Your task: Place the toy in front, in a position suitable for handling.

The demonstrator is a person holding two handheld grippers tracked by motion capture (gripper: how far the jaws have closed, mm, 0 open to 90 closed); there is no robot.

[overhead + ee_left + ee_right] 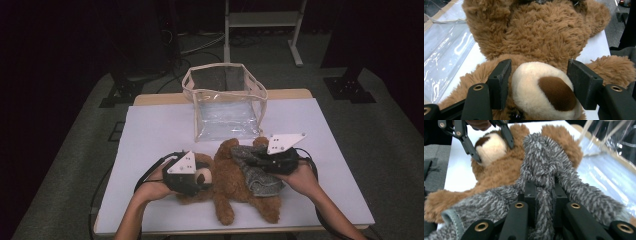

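A brown teddy bear (232, 187) lies on its back on the white table (160, 130), head to the left. My left gripper (204, 178) is shut on its cream muzzle (536, 92), one black jaw pressed against each side. The same grip appears far off in the right gripper view, where the left gripper (491, 145) clamps the muzzle (491, 147). A fuzzy grey knitted garment (257, 175) is draped over the bear's body. My right gripper (544, 192) is shut on a bunched fold of that garment (544, 162), lifting it above the bear's belly.
A clear plastic bag (227, 107) with cream trim stands open at the back of the table, just beyond the bear; its sheet (444, 50) also lies close beside the bear's arm. Cables trail from both grippers. Dark floor surrounds the table.
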